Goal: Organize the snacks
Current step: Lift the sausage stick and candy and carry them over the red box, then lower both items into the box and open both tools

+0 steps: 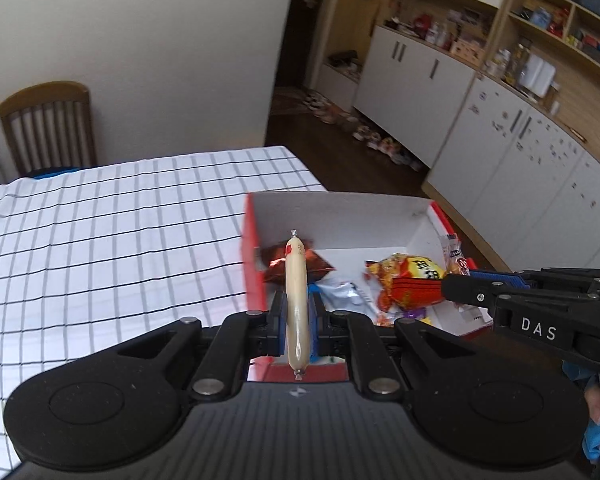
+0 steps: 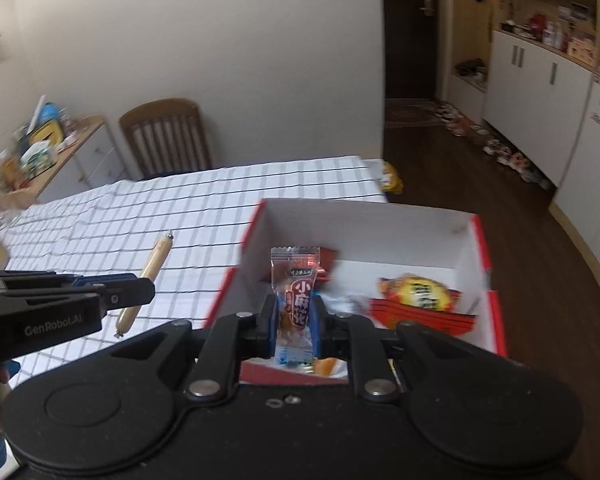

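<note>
My left gripper (image 1: 298,320) is shut on a pale sausage stick (image 1: 296,292), held upright at the near left corner of a red box (image 1: 254,240) with a white inside. My right gripper (image 2: 294,320) is shut on a clear snack packet (image 2: 298,300) with red print, held above the near edge of the red box (image 2: 476,240). In the box lie a yellow-red snack bag (image 1: 408,280), a shiny red-brown packet (image 1: 296,266) and a white-blue packet (image 1: 340,294). The left gripper (image 2: 132,292) with the sausage (image 2: 148,272) shows at the left of the right wrist view.
The box stands at the right end of a table with a white checked cloth (image 1: 100,232). A wooden chair (image 1: 48,124) stands at the far side. White cabinets (image 1: 500,140) and shoes on the dark floor lie to the right. A cluttered side table (image 2: 52,148) stands far left.
</note>
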`<state>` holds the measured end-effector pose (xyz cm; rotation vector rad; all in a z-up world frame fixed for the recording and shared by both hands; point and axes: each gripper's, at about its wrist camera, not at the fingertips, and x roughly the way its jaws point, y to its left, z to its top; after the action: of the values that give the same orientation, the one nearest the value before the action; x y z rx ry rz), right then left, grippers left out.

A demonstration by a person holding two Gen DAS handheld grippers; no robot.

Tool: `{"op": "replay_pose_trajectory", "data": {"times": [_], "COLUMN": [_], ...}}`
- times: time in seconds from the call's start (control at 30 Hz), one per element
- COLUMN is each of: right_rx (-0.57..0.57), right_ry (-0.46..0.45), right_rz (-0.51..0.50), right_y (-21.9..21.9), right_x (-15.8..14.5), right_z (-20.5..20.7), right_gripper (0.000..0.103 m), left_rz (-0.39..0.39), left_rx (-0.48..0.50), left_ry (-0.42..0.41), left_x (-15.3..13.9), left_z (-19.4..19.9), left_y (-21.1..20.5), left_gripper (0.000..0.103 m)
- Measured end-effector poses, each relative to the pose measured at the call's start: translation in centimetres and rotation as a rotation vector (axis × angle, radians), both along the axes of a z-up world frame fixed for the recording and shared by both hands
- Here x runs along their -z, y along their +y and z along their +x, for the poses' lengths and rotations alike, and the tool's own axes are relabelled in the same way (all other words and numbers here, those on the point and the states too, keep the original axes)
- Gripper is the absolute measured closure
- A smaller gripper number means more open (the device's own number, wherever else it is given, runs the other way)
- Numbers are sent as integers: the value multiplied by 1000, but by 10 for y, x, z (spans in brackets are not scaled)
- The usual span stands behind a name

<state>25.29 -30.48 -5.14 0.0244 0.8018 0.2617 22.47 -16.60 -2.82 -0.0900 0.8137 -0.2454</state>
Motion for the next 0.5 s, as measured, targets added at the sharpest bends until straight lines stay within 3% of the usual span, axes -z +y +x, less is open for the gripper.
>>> {"op": "replay_pose_trajectory", "data": {"times": [0.5], "right_rx": [161], "right_ry": [78], "right_rz": [-21], "right_y": [-61], "right_x": [41], "right_z": [16], "right_gripper": [89], "left_rz": [77], "left_rx": [138], "left_ry": [52], "left_x": [28], "left_z": [40], "left_y": [-64], "left_gripper": [92]}}
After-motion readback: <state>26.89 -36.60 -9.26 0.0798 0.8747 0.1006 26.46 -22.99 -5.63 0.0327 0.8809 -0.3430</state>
